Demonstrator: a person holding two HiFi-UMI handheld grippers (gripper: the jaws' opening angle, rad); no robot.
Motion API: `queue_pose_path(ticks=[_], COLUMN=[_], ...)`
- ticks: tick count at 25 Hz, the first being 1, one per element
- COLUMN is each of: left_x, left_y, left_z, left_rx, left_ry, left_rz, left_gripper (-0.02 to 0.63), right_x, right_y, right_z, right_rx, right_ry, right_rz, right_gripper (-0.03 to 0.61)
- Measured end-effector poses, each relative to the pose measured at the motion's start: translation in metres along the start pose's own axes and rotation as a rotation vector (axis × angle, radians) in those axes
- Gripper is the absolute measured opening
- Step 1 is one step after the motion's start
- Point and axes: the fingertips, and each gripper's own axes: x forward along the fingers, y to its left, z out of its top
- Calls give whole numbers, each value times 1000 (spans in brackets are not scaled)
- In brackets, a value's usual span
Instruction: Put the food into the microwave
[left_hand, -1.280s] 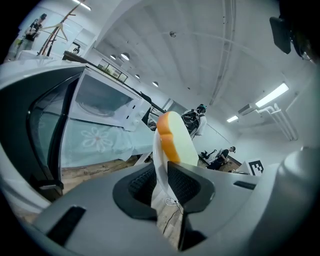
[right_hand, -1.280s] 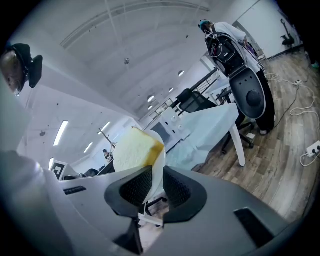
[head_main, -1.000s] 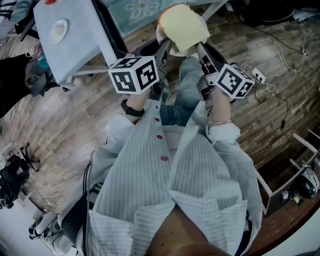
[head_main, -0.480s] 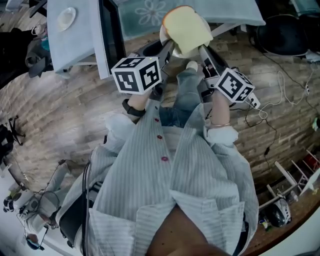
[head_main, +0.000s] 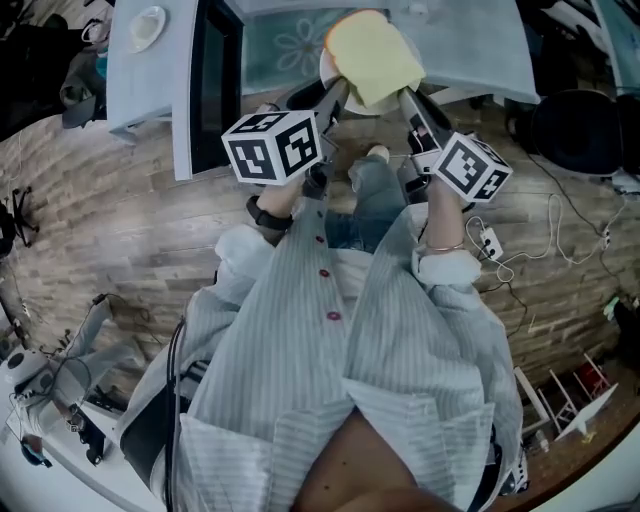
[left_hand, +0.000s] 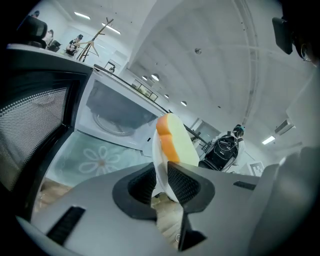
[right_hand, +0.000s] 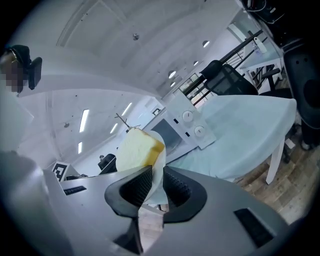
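Left gripper (left_hand: 159, 176) and right gripper (right_hand: 156, 183), barely open, clamp the plate (left_hand: 156, 157) (carrying bread (left_hand: 180, 142)).

Wood-plank floor (head_main: 120, 240); pale-clothed table (head_main: 470, 40); ceiling strip lights (right_hand: 83, 120); possibly dark chair (head_main: 575, 130) right.

Wood-plank floor (head_main: 130, 230), floral tablecloth (head_main: 290, 45), black chair (head_main: 580, 130) at right, corded white power strip (head_main: 487, 243)

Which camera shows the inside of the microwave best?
The left gripper view: the microwave stands open, with its turntable showing. The right gripper view shows only its front and knobs; the head view only its top and open door.
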Motion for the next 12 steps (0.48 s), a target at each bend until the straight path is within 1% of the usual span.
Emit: queue_pose_path(ticks=[7, 12], left_x=[18, 27], left_y=[-1, 4], left_z=[21, 29], left_rx=[-55, -100], left_ry=[-76, -130], left_rz=[81, 139], left_gripper=[64, 64], right_x=[22, 35], right_y=[-5, -11], right_z=[36, 44], right_rx=[-54, -74], right_ry=[72, 145], right_rz=[96, 142], right_gripper=[75, 75])
